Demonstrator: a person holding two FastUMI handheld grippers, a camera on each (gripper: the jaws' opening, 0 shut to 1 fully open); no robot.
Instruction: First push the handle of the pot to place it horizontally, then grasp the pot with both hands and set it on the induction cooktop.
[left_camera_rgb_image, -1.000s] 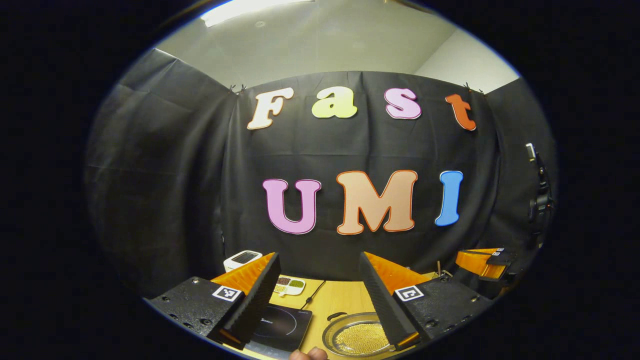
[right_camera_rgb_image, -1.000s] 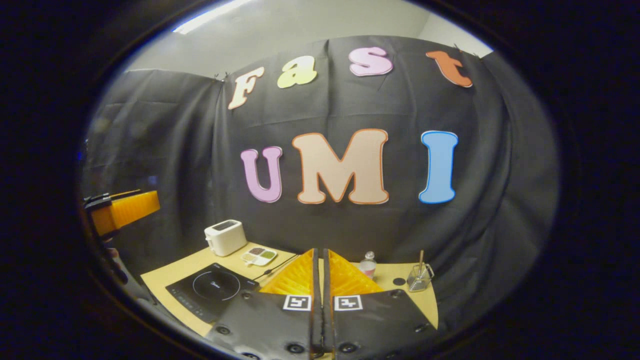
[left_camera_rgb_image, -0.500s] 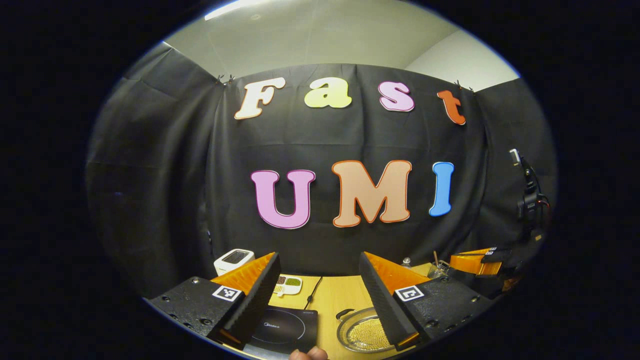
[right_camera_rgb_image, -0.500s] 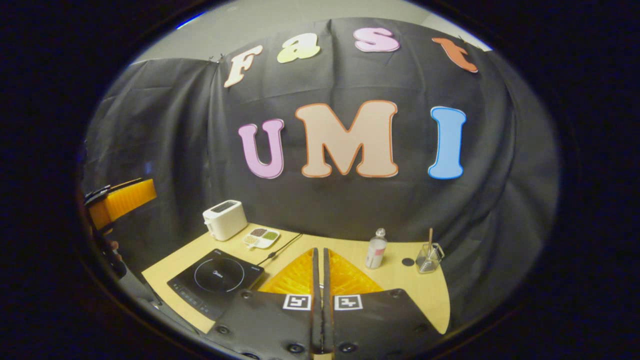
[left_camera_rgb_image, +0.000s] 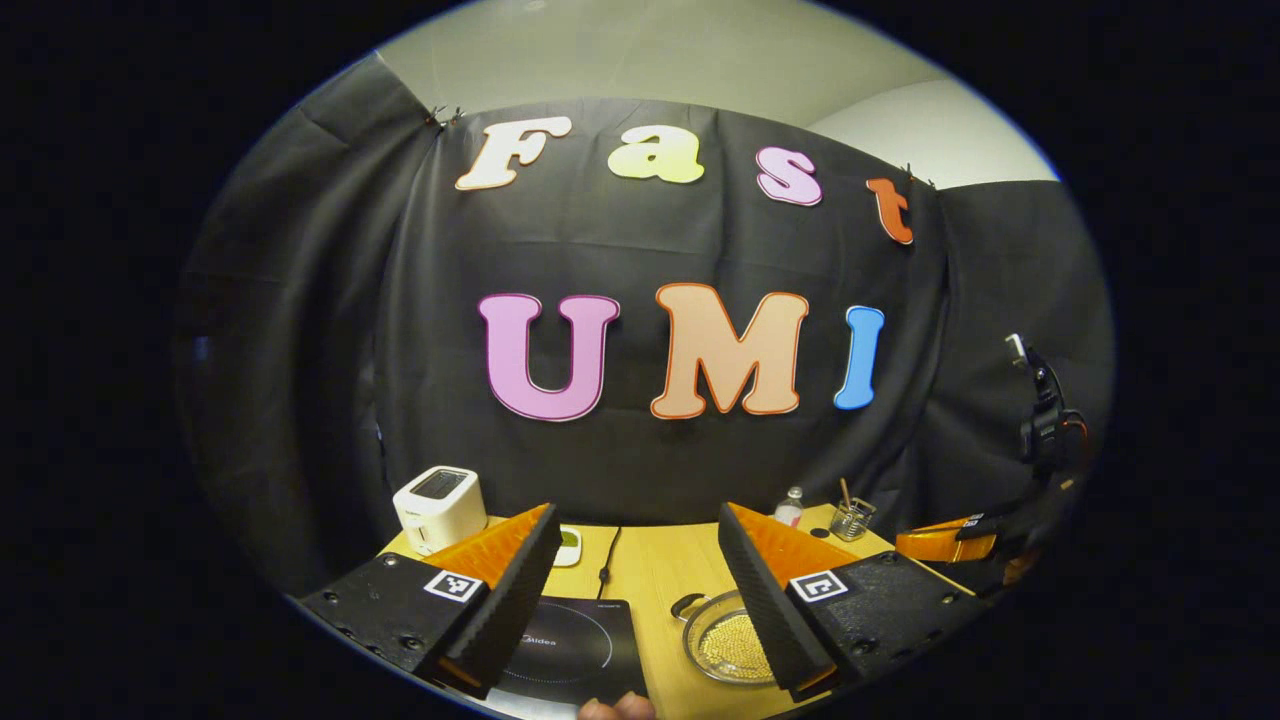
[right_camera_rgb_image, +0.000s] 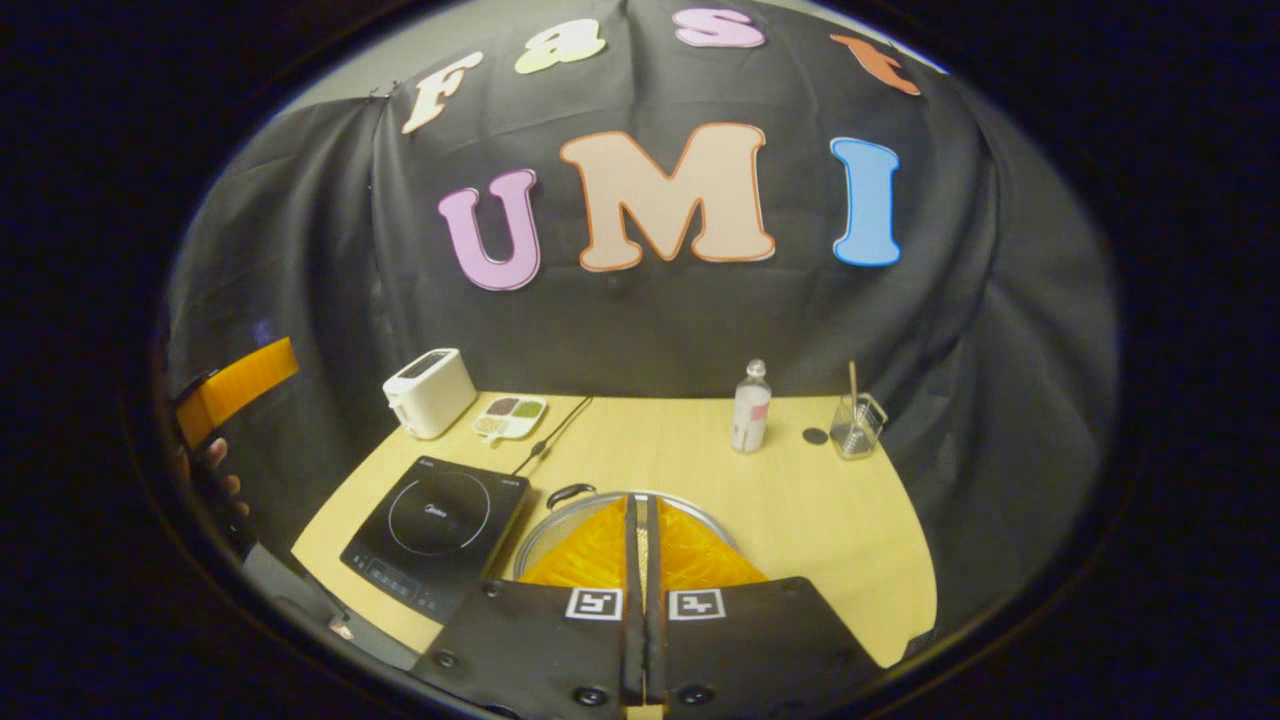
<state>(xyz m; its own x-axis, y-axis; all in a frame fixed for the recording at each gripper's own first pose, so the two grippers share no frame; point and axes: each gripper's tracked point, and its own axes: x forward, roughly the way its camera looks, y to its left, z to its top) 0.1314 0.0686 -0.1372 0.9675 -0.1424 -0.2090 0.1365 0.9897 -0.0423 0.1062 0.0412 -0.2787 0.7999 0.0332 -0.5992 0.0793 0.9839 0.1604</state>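
In the left gripper view, our left gripper (left_camera_rgb_image: 640, 560) was spread wide, grasping nothing; the pot (left_camera_rgb_image: 722, 647) sat on the table (left_camera_rgb_image: 660, 570), right of the cooktop (left_camera_rgb_image: 580, 650). In the right gripper view, our right gripper (right_camera_rgb_image: 641, 530) was clenched empty above the pot (right_camera_rgb_image: 560, 515), beside the cooktop (right_camera_rgb_image: 440, 530).

Both views look from the near edge of the surface (right_camera_rgb_image: 800, 510) toward the far cloth wall. The left gripper view sits lower and more level; the right gripper view is higher and tilted down. Both share the cooktop (left_camera_rgb_image: 570, 645) (right_camera_rgb_image: 435, 525), pot (left_camera_rgb_image: 725, 645) (right_camera_rgb_image: 560, 525) and toaster (left_camera_rgb_image: 438, 505) (right_camera_rgb_image: 430, 390).
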